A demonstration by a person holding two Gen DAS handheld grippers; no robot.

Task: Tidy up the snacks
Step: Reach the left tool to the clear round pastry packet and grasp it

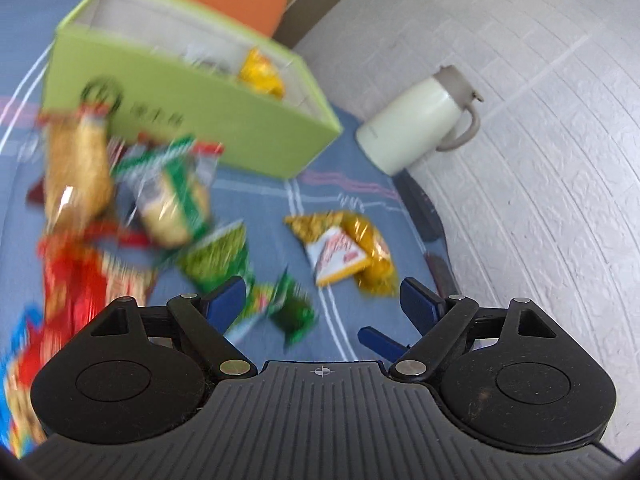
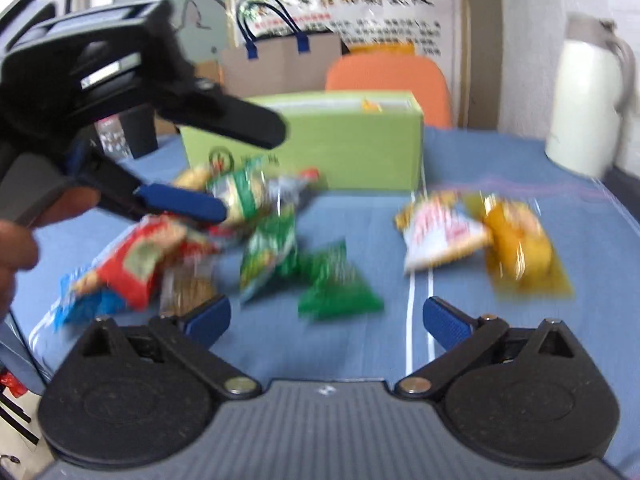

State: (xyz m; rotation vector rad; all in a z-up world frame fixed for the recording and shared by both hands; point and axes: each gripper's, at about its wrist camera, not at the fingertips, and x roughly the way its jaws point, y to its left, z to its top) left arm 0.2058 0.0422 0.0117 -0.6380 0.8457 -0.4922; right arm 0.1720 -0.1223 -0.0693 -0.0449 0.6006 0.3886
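Note:
Several snack packs lie scattered on a blue tablecloth in front of an open light-green box (image 1: 200, 120) (image 2: 340, 148). A yellow pack (image 1: 260, 72) sits inside the box. Between my open left gripper's (image 1: 322, 300) blue pads lies a small dark green pack (image 1: 292, 312) (image 2: 336, 284), untouched. My right gripper (image 2: 326, 320) is open too, low over the cloth just short of that pack. A white-orange pack (image 1: 336, 256) (image 2: 436, 236) and a yellow pack (image 1: 372, 256) (image 2: 520, 248) lie to the right. Red packs (image 1: 76, 280) (image 2: 132, 264) are on the left. In the right wrist view the left gripper (image 2: 248, 170) hovers over the left pile.
A white jug with a grey lid (image 1: 420, 120) (image 2: 588, 104) stands at the table's right rear corner by the wall. An orange chair (image 2: 392, 80) and a paper bag (image 2: 280, 60) are behind the box. A hand (image 2: 16, 240) holds the left gripper.

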